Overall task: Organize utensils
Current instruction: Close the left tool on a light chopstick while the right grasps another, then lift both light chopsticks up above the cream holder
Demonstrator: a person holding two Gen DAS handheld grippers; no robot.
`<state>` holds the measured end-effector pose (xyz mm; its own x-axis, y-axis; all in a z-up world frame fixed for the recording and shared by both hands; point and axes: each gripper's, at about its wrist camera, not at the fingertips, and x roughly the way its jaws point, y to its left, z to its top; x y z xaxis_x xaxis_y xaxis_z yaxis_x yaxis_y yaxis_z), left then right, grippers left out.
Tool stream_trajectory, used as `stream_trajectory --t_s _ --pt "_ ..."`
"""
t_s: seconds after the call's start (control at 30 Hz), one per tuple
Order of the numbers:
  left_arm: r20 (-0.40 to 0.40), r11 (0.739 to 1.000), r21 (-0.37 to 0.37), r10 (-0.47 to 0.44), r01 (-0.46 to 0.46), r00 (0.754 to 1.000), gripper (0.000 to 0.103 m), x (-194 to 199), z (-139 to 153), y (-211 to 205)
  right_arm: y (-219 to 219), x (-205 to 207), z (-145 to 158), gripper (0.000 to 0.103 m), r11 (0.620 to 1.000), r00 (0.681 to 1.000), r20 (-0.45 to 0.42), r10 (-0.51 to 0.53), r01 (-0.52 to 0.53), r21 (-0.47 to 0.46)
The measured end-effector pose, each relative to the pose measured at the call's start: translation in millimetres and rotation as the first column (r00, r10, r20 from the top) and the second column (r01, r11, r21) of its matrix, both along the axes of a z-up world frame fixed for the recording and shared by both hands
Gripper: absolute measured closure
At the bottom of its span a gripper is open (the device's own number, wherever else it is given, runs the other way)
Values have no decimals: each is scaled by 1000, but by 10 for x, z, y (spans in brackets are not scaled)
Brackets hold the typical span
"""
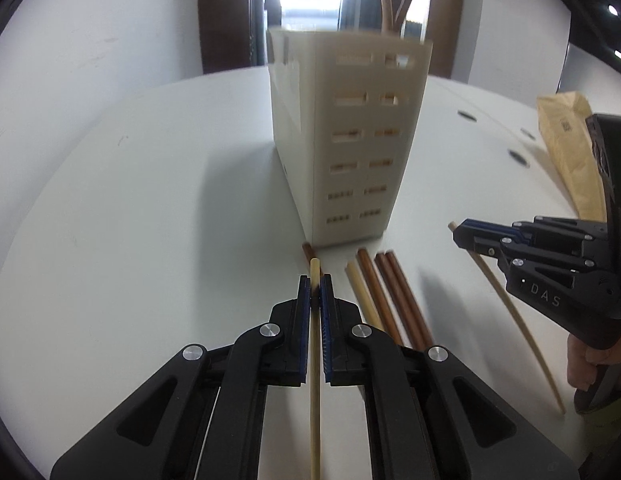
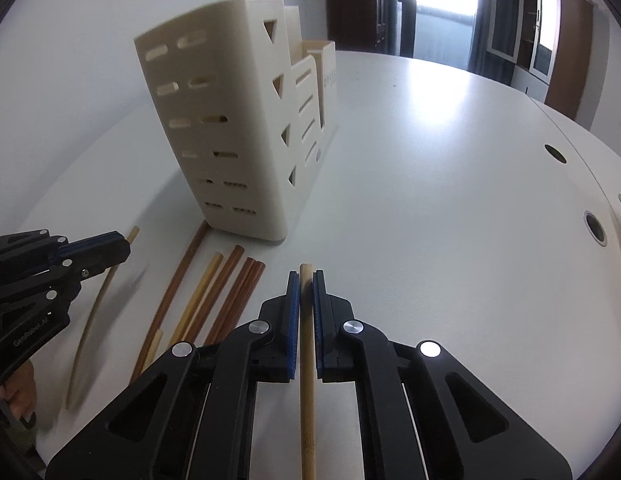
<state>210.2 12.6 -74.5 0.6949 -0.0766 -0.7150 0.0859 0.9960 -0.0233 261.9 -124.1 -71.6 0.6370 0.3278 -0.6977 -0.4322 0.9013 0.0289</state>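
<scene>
Raised lettering "DAS" readable on the black body of the right gripper (image 1: 456, 236), at the right edge of the left wrist view. Pale print on the left gripper (image 2: 124, 246), lower left of the right wrist view, too small and skewed to read. Embossed characters on the far, lower compartment of the cream utensil holder (image 2: 230, 120), upper middle of that view, not legible. A dark printed square on the brown paper sleeve (image 1: 566, 148) at the right of the left wrist view, unreadable.

Two grippers, each clenched on one chopstick. Left gripper (image 1: 315, 292), lower centre of its own view, grasping a pale chopstick (image 1: 315, 360) between blue pads, tip poking out just ahead of the fingertips. Right gripper (image 2: 306, 288), lower centre of its own view, clamped on a light wooden chopstick (image 2: 307, 380), tip likewise protruding.

One holder, standing upright on the white round table (image 2: 450, 200), slotted walls, several stepped compartments; at least two sticks, one pale and one dark, rising from its tall section at the top of the left wrist view.

Loose chopsticks (image 2: 226, 300) lying on the table in front of the holder, lower left of the right wrist view: four dark brown and one pale clearly countable, plus a short pale end beside them. Part of a hand (image 1: 590, 364) visible at the lower right of the left wrist view.
</scene>
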Motion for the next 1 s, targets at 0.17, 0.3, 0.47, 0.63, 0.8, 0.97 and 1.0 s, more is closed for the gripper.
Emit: stream_trajectory --t_s 0.17,0.3,0.47,0.63,0.8,0.97,1.0 --pt "88 999 -38 12 -8 996 98 -136 279 55 -41 -111 285 96 999 997 72 9 -13 52" --pt "136 999 -50 13 -6 991 99 -223 427 42 -78 -203 459 96 996 993 116 13 -23 82" --pt "182 998 -62 12 -1 983 99 -342 560 56 -156 -250 663 96 994 984 175 19 -37 99" --pt "222 998 -69 9 7 975 99 -463 695 49 -228 -404 820 96 991 975 220 24 -52 127" --pt "255 997 -70 3 15 967 99 -540 820 2 -282 -611 959 96 986 963 267 26 -69 151" --pt "277 998 -64 -3 22 961 99 -557 900 -34 -322 -715 1116 96 985 949 316 12 -64 157" --pt "283 998 -61 -6 24 959 99 -551 923 -45 -321 -722 1139 96 987 945 328 9 -62 151"
